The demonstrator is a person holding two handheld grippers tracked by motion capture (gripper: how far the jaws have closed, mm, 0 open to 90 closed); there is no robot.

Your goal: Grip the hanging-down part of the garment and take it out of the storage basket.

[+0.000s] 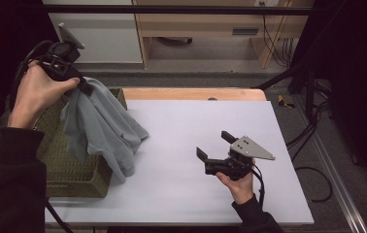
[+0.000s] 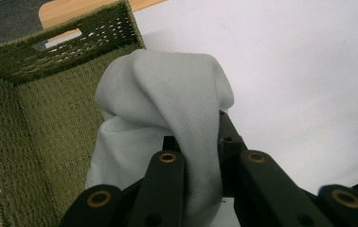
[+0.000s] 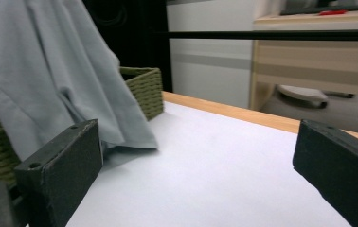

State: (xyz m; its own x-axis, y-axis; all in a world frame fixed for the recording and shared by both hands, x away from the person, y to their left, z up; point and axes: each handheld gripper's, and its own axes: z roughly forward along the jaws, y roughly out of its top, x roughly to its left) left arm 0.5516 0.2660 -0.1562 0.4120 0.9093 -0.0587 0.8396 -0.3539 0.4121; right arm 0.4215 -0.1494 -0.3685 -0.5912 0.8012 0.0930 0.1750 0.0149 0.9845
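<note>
Black left gripper (image 1: 82, 86), at ten o'clock, clamped on soft grey cloth (image 1: 101, 126) draped over woven green basket (image 1: 75, 177) onto white table (image 1: 196, 126). Right gripper (image 1: 215, 145), at four o'clock, spread wide, empty.

A soft pale grey cloth garment (image 1: 101, 124) hangs bunched from its top, draping over the rim of the olive-green woven basket (image 1: 77, 182); its lower folds spill onto the white counter (image 1: 196, 194) beside it.

Pale grey cloth (image 1: 105, 124); olive-green woven basket (image 1: 77, 174); white table top (image 1: 206, 141), light wood edge.
</note>
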